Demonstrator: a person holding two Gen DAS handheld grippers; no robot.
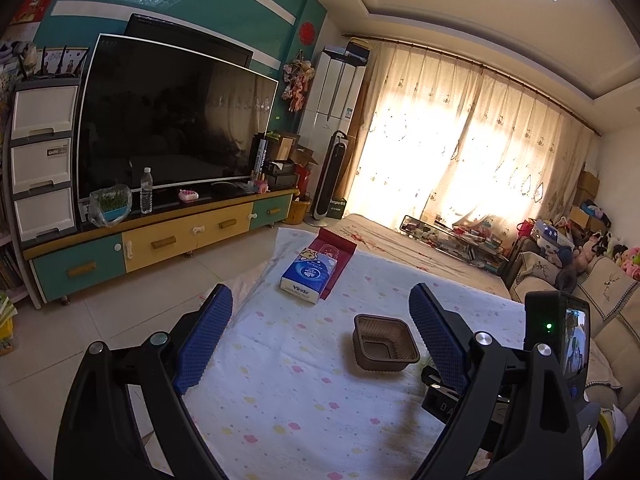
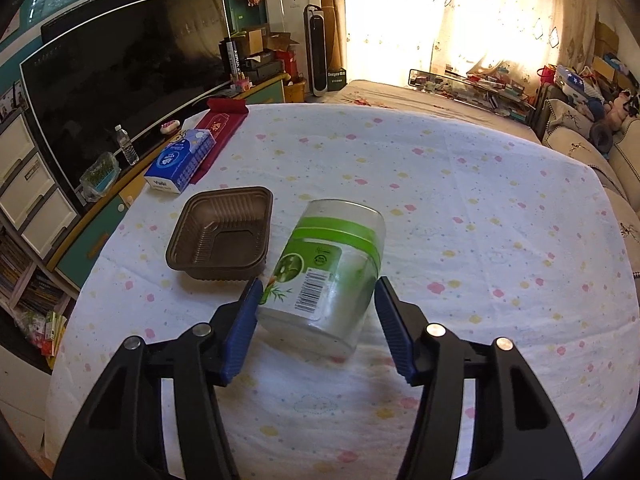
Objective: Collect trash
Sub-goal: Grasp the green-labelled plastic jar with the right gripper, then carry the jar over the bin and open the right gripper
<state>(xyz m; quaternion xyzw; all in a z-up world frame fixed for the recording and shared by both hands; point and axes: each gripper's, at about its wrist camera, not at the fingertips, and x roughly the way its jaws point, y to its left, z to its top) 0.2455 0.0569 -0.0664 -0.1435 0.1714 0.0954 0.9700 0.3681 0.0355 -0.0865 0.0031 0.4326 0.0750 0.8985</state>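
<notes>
Lying on its side on the flower-dotted tablecloth (image 2: 480, 200), the clear plastic jar (image 2: 328, 272) with a green label band and a barcode sits between the ribbed blue pads (image 2: 240, 336) of the right gripper (image 2: 318, 292). The left pad looks to touch the jar's wall near the label; the right pad sits at the jar's edge, and whether it presses there cannot be told — so neither can a firm grasp.

Just beside the jar, toward the television side, stands a brown tray (image 2: 222, 232) — thin ridged plastic, square with rounded corners, empty. Farther off lies a soft blue tissue pack (image 2: 180, 160), resting partly on a flat dark-red packet (image 2: 218, 136).

The left gripper (image 1: 320, 336) hovers over the same cloth with its jaws spread wide and nothing between them; the brown tray (image 1: 384, 344) lies ahead of it, nearer its right finger.

Beyond the table stand a large dark television (image 1: 176, 116) on a teal-and-yellow cabinet (image 1: 160, 240), and pale embroidered curtains (image 1: 460, 152) glowing with daylight.
</notes>
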